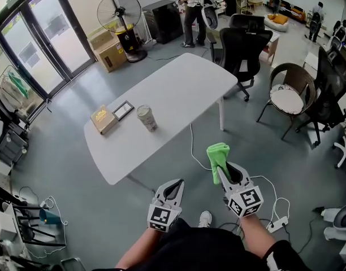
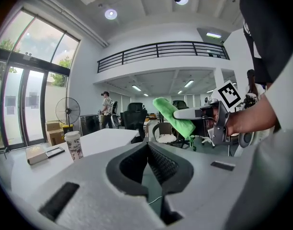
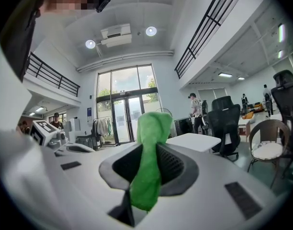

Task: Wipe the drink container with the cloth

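A tall paper drink cup (image 1: 146, 118) with a lid stands upright on the white table (image 1: 178, 92), left of its middle; the same cup (image 2: 73, 145) shows in the left gripper view. Both grippers hang in the air in front of the table's near edge, well short of the cup. My right gripper (image 1: 223, 164) is shut on a green cloth (image 1: 217, 158), which sticks up from between the jaws and droops behind them; the cloth (image 3: 149, 159) fills the right gripper view's centre. My left gripper (image 1: 174, 186) is shut with nothing in it, its jaws touching (image 2: 147, 150).
A tan box (image 1: 103, 119) and a small framed tablet (image 1: 123, 110) lie left of the cup. A white cable (image 1: 197, 154) trails off the table to a power strip (image 1: 276, 224) on the floor. Black office chairs (image 1: 243, 44), a wicker chair (image 1: 289, 92) and a fan (image 1: 121, 16) ring the table.
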Demonstrator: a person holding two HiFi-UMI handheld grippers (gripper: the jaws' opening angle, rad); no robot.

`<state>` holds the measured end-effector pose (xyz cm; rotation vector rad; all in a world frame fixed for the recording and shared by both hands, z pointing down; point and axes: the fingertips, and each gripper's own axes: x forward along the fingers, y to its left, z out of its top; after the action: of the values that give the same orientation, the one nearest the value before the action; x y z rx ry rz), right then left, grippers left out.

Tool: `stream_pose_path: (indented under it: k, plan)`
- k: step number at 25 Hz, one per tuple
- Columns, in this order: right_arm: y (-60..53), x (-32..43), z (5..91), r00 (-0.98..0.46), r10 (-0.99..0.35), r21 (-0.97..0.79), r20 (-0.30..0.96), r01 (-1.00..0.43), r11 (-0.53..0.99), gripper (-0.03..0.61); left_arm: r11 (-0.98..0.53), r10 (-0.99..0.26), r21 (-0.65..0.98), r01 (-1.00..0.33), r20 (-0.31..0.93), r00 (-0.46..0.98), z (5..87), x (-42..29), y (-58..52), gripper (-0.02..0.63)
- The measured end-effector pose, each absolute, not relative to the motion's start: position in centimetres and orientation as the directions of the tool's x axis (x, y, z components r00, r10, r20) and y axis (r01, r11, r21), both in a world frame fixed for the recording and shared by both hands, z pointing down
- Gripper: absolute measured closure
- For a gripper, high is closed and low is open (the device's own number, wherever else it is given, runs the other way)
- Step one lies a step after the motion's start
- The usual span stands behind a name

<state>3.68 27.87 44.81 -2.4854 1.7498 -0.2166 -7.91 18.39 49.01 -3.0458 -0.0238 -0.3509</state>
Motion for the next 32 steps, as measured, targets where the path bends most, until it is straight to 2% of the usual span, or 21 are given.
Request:
stream_pose_path:
  k: [13,24,28,32]
  plan:
    - [21.8,8.4,46.2,0.281,-0.956,-0.186,0.082,-0.938,-0.291,0.483,-0.998,-0.045,-0.049,-0.033,0.249,0.967,50.5,-3.3,13.1,0.604]
    - [11.4,13.6,44.6,0.233,-0.969,-0.156,0.081,-0.957,-0.243,0.483,-0.996,-0.085,-0.05,-0.075,0.231,0.969,49.2,2.3,3.3,0.604]
    - [7.3,13.6,44.2,0.196,-0.977,-0.076,0.089,-0.976,-0.203,0.483,-0.995,-0.099,-0.049,-0.09,0.23,0.968,49.4,2.9,-0.4,0.604]
    - [3.6,13.6,43.8,0.154,-0.985,-0.085,0.082,-0.983,-0.161,0.483,-0.992,-0.127,-0.049,-0.119,0.229,0.965,48.8,3.3,-3.9,0.604]
